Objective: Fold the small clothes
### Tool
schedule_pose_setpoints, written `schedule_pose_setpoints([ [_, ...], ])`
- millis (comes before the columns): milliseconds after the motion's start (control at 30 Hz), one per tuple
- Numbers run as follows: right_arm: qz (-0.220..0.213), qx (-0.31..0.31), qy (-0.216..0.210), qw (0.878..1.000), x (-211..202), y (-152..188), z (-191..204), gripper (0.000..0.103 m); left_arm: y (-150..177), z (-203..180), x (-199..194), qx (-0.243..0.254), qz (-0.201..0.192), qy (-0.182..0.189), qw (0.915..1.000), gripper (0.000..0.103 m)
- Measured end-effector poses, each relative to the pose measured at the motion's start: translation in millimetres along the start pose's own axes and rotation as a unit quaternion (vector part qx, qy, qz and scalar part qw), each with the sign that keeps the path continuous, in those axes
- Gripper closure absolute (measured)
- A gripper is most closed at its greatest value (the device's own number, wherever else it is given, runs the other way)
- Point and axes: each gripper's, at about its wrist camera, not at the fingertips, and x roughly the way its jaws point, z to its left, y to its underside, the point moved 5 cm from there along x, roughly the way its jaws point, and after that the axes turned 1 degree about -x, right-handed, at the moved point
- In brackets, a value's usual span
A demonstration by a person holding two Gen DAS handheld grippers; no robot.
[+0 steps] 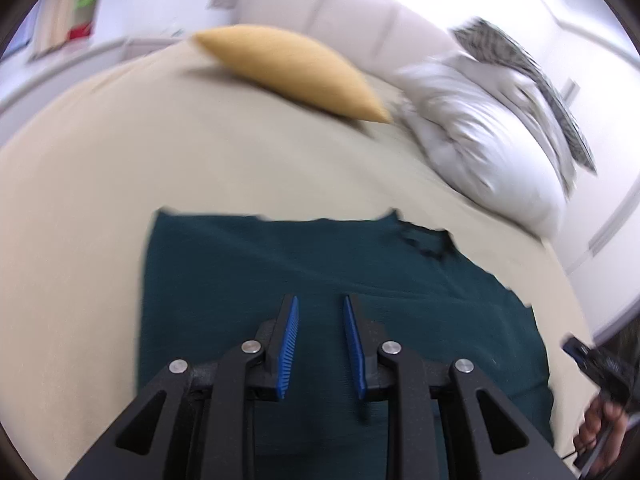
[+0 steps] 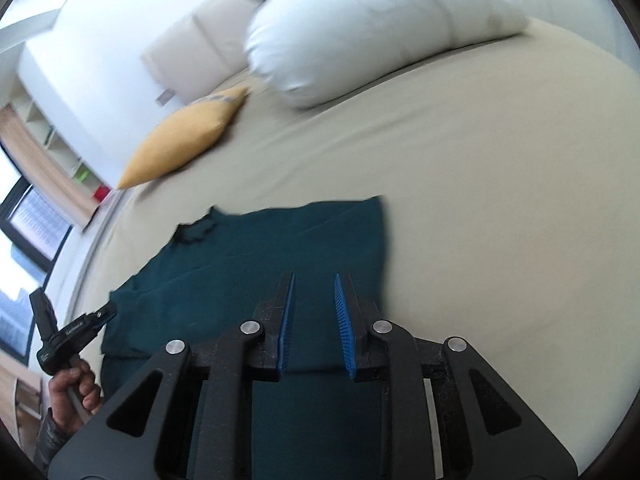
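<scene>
A dark teal garment [image 1: 256, 264] lies spread flat on the beige bed; it also shows in the right wrist view [image 2: 288, 240], with a dark ruffled bit [image 2: 196, 232] at its far left corner. My left gripper [image 1: 321, 300] hovers over the garment's near part, jaws open and empty. My right gripper [image 2: 314, 278] hovers over the garment near its right edge, jaws open and empty. The left gripper also appears at the left of the right wrist view [image 2: 70, 330], held in a hand.
A yellow cushion [image 1: 292, 68] and a white pillow [image 1: 492, 144] lie at the head of the bed [image 1: 80, 200], against a pale padded headboard [image 1: 344, 12]. A patterned grey cushion [image 1: 532, 80] leans behind the pillow. Shelves and a window are at the left [image 2: 36, 208].
</scene>
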Motion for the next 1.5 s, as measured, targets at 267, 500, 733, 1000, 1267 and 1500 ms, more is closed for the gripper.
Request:
schedule_pose_setpoints([
  [267,0.025,0.053,-0.065,0.996,59.7,28.0,-24.8,0.081,34.6,-37.8,48.4,0.093,0.030,-0.048,0.9941,0.071],
  [500,0.002,0.051,-0.045,0.998,-9.7,34.4,-16.2,0.076,47.3,-8.2,-9.2,0.075,0.009,-0.067,0.9949,0.055],
  [733,-0.020,0.044,-0.066,0.997,-64.1,73.2,9.5,0.033,56.2,62.6,-19.4,0.029,0.032,-0.077,0.9961,0.043],
  [1000,0.005,0.064,-0.040,0.997,-111.2,130.9,-2.9,0.033,62.2,77.5,-53.3,-0.026,0.032,-0.071,0.9966,0.048],
  [1267,0.039,0.039,0.018,0.998,-188.6,174.6,-44.2,0.033,121.8,90.7,-147.5,-0.043,0.043,-0.035,0.9975,0.030],
  [1500,0.108,0.063,-0.016,0.992,-211.1,230.0,-70.6,0.034,203.9,98.7,-190.5,-0.081,0.118,0.025,0.9893,0.030],
])
